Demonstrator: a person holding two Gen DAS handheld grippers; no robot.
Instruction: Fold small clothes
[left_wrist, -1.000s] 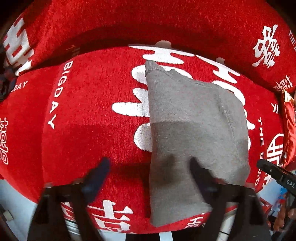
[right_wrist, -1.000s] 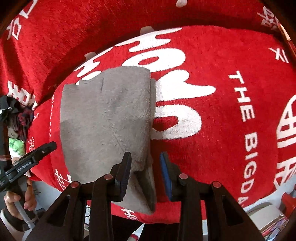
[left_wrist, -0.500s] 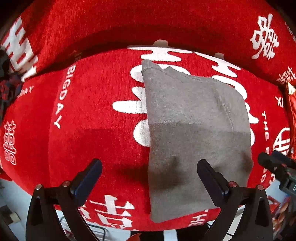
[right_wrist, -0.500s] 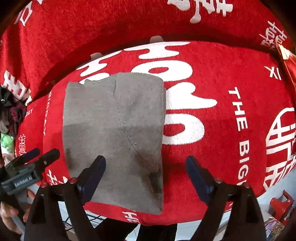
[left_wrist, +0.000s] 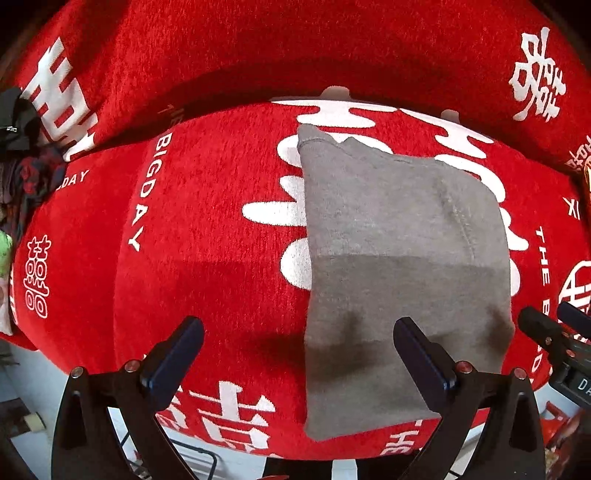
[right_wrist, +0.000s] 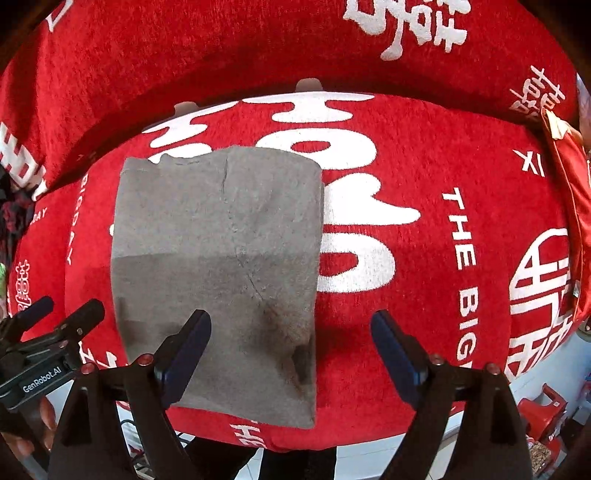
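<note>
A grey folded garment (left_wrist: 399, 258) lies flat as a rectangle on the red seat cushion (left_wrist: 207, 236) with white lettering. It also shows in the right wrist view (right_wrist: 218, 266). My left gripper (left_wrist: 299, 350) is open and empty, held above the garment's near left edge. My right gripper (right_wrist: 291, 347) is open and empty, above the garment's near right corner. Each gripper shows at the edge of the other's view: the right one (left_wrist: 554, 332) and the left one (right_wrist: 55, 325).
The red backrest (left_wrist: 295, 48) rises behind the cushion. Dark clothes (left_wrist: 22, 155) lie piled at the far left. A red cushion edge (right_wrist: 569, 206) stands at the right. White floor (right_wrist: 369, 454) and red stools (right_wrist: 543, 406) lie below the seat's front edge.
My right gripper opened and let go of the garment's right edge, which now lies flat. Both grippers have pulled back and up from the garment.
</note>
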